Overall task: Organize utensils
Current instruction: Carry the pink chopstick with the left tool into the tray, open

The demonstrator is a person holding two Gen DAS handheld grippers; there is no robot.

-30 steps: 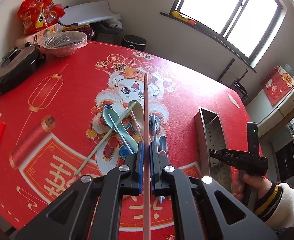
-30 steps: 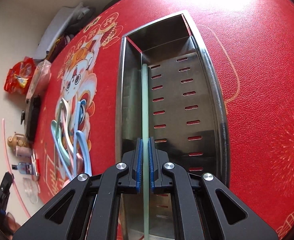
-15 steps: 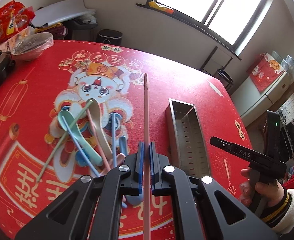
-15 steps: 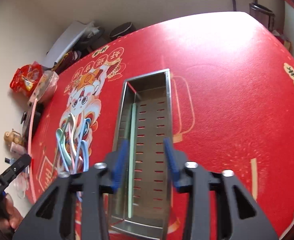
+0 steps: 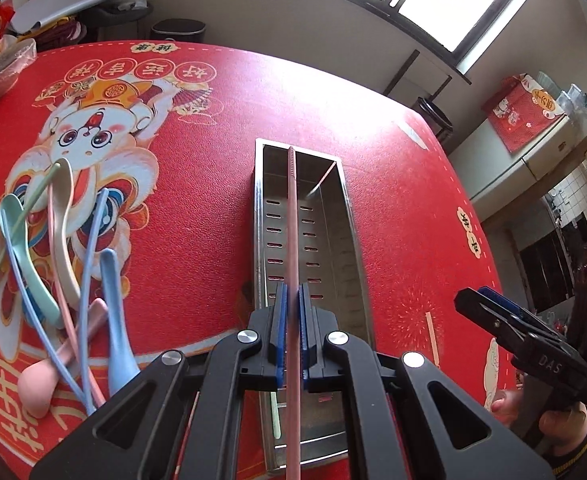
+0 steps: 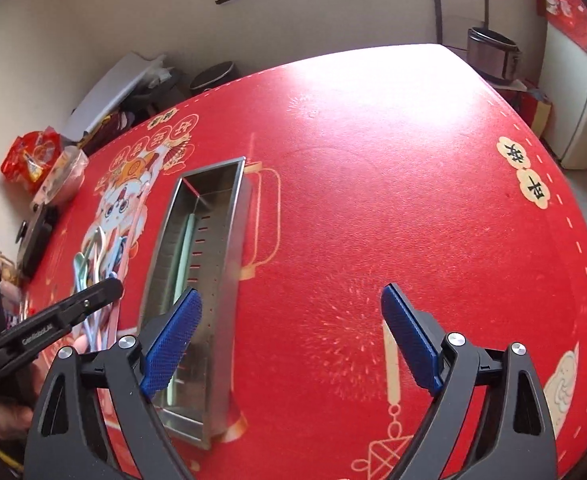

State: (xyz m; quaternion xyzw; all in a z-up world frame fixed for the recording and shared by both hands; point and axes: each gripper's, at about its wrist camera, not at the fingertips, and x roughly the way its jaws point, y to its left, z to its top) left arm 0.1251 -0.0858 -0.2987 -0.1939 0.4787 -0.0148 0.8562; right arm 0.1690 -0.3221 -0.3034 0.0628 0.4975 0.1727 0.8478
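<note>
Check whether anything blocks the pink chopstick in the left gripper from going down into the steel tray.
Nothing visible does. The left gripper holds the pink chopstick lengthwise over the open steel tray. Only a green chopstick lies inside, along one wall, leaving most of the floor free.

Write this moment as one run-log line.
left gripper: shut on pink chopstick over tray | right gripper: opening, empty | green chopstick: in tray

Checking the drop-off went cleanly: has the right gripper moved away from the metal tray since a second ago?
Yes. The right gripper has pulled up and back from the metal tray, leaving the green chopstick inside, jaws opening with nothing between them.
</note>
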